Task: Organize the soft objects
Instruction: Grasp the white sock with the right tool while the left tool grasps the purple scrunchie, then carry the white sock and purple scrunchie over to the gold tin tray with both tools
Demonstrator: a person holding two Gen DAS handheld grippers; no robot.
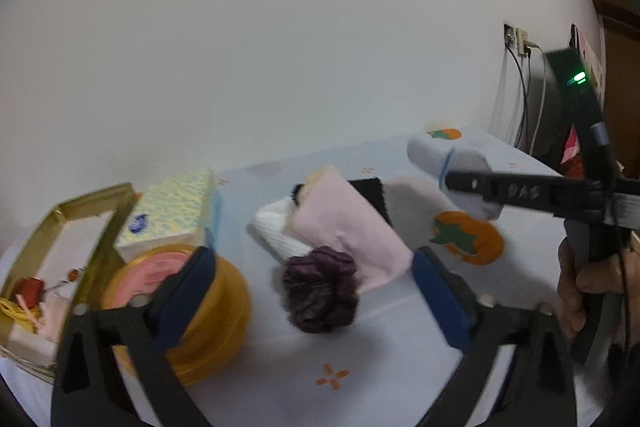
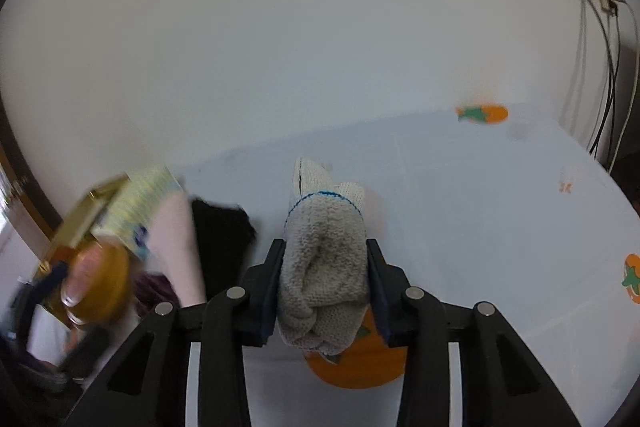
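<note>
A dark purple scrunchie (image 1: 320, 287) lies on the pale blue tablecloth (image 1: 360, 355) between the blue-padded fingers of my left gripper (image 1: 314, 267), which stands open and touches nothing. Behind it is a pile of cloths: pink (image 1: 352, 227), white knit (image 1: 276, 231) and black (image 1: 370, 193). My right gripper (image 2: 326, 259) is shut on a grey knitted glove with a blue-stitched cuff (image 2: 324, 267). In the left wrist view that glove (image 1: 432, 151) and the right gripper (image 1: 460, 183) are at the far right, with a hand (image 1: 580, 279) on the handle.
A patterned tissue box (image 1: 172, 211), an amber round container with a pink lid (image 1: 192, 299) and a gold-framed box (image 1: 60, 227) crowd the left. The white wall runs along the table's back edge. A socket with cables (image 1: 516, 39) is at the right corner.
</note>
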